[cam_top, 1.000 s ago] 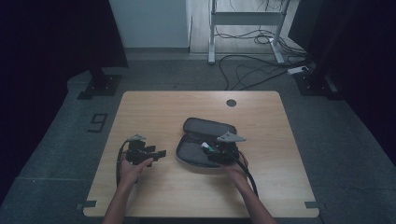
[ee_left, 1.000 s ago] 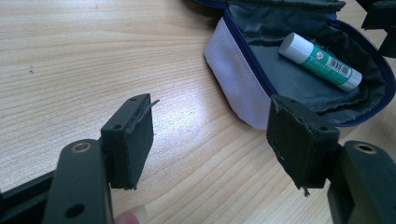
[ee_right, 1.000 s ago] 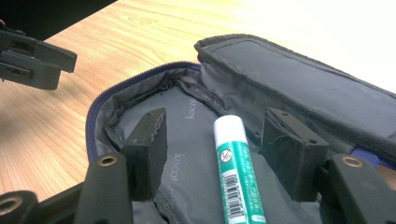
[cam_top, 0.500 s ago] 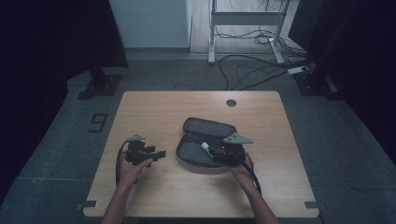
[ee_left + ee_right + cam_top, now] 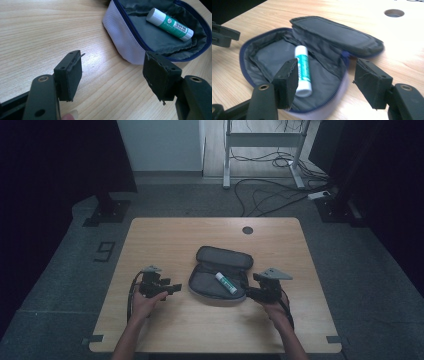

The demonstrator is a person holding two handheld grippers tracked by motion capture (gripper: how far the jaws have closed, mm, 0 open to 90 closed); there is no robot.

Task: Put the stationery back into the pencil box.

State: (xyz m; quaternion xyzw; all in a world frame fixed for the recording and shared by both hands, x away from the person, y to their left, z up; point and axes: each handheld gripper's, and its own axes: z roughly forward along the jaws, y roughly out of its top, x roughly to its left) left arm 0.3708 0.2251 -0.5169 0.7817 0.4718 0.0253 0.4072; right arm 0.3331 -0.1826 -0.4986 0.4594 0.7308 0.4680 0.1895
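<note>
A soft pencil case (image 5: pixel 218 272) lies unzipped at the middle of the high view, on the wooden counter (image 5: pixel 165 240), with its lid flap folded back toward the top of the frame. A glue stick (image 5: pixel 226 283), white with a green label, lies loose on the grey lining inside, slanting toward the lower right of the case.

The left tongs (image 5: pixel 172 288) sit at lower left of centre, just beside the case's left end; in the left gripper view the jaws stand wide apart with nothing but bare wood between them. The right tongs (image 5: pixel 248 291) sit at lower right of centre, at the case's right end, and the right gripper view shows them spread wide as well, holding nothing.

With the stick already inside, the likely step is closing the case. To do that well, one pair of tongs should probably pin the pale outer wall so the soft body cannot slide, while the other brings the flap down squarely and works along the blue zip edge without snagging the lining.

The left gripper view shows the case's whitish ribbed outer wall (image 5: pixel 125 37) and the barcode on the stick's label (image 5: pixel 180 26), which the high view cannot resolve. The right gripper view shows the padded flap (image 5: pixel 337 33) standing raised, and the cable hole (image 5: pixel 394 12) at upper right.
</note>
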